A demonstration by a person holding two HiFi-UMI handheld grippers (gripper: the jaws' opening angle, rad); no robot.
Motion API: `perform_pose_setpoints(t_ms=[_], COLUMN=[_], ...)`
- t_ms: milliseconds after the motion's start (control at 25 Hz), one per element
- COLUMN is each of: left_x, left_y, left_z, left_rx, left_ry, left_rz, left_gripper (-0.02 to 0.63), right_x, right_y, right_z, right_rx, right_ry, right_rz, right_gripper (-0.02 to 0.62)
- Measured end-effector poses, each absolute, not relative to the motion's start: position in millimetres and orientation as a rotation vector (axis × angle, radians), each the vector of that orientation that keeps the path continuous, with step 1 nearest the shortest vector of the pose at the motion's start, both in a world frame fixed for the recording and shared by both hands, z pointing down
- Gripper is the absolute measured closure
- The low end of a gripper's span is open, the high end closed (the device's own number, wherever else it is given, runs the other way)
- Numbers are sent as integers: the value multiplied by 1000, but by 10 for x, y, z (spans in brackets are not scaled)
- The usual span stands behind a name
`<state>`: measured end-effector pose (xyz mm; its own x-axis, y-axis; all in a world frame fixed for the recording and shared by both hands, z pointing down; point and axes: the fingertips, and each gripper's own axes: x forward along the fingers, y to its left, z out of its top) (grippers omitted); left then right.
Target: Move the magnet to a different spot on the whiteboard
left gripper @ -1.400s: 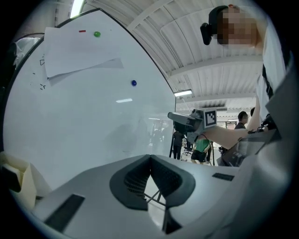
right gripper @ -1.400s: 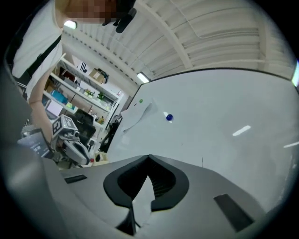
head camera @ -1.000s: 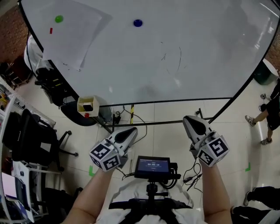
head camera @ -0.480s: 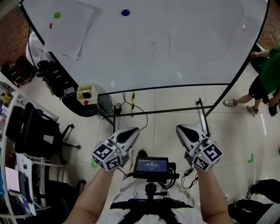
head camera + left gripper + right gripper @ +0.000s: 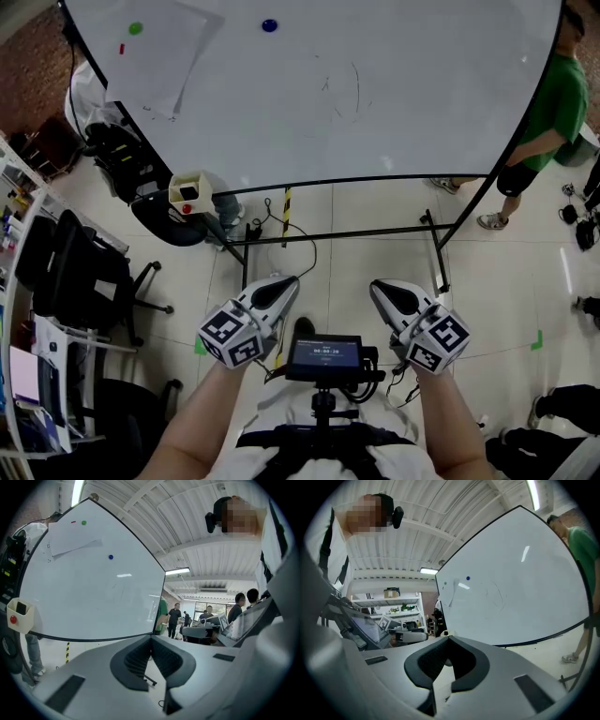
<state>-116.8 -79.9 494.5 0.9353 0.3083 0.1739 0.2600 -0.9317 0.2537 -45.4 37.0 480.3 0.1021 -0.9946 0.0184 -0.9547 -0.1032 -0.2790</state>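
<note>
Far ahead of both grippers, the head view shows the blue magnet [image 5: 270, 25] stuck near the top edge of the whiteboard [image 5: 422, 84]. It sits just right of a sheet of paper [image 5: 164, 56] pinned by a green magnet [image 5: 136, 29]. The left gripper [image 5: 285, 282] and right gripper [image 5: 379, 287] are held low by the body, well apart from the board, each clenched on nothing. Compared with a second ago, the board is seen farther from the grippers and more floor is shown. The blue magnet's place beside the paper is unchanged, and a person in green [image 5: 553, 103] has come to the board's right edge. The board is judged to have been backed away from with the magnet left on it, so no reach is in hand. Whether its spot is a new one cannot be settled.

From the left gripper view, the jaws are seen closed tip to tip and empty. The blue magnet [image 5: 110, 557] lies far off, above and left of the tips, and is smaller than 1.4 s ago.

From the right gripper view, the jaws are likewise closed and empty. The blue magnet [image 5: 468, 578] lies far off, above and slightly right of the tips.

The magnet is shown only as a round dot with its face turned out from the board, so no long axis can be made out.
</note>
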Motion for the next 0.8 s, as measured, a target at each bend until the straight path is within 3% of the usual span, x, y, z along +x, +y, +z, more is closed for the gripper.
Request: perform_pose_setpoints(t_ms=[800], left_x=[-1559], left_y=[-572], left_z=[4957], left_rx=[2872], left_ry=[396], left_rz=[315], left_gripper=[574], right_x=[-804], right_y=[579], right_z=[4790], right_rx=[-2137], right_ry=[1967], right_rz=[-287], right_gripper=[561])
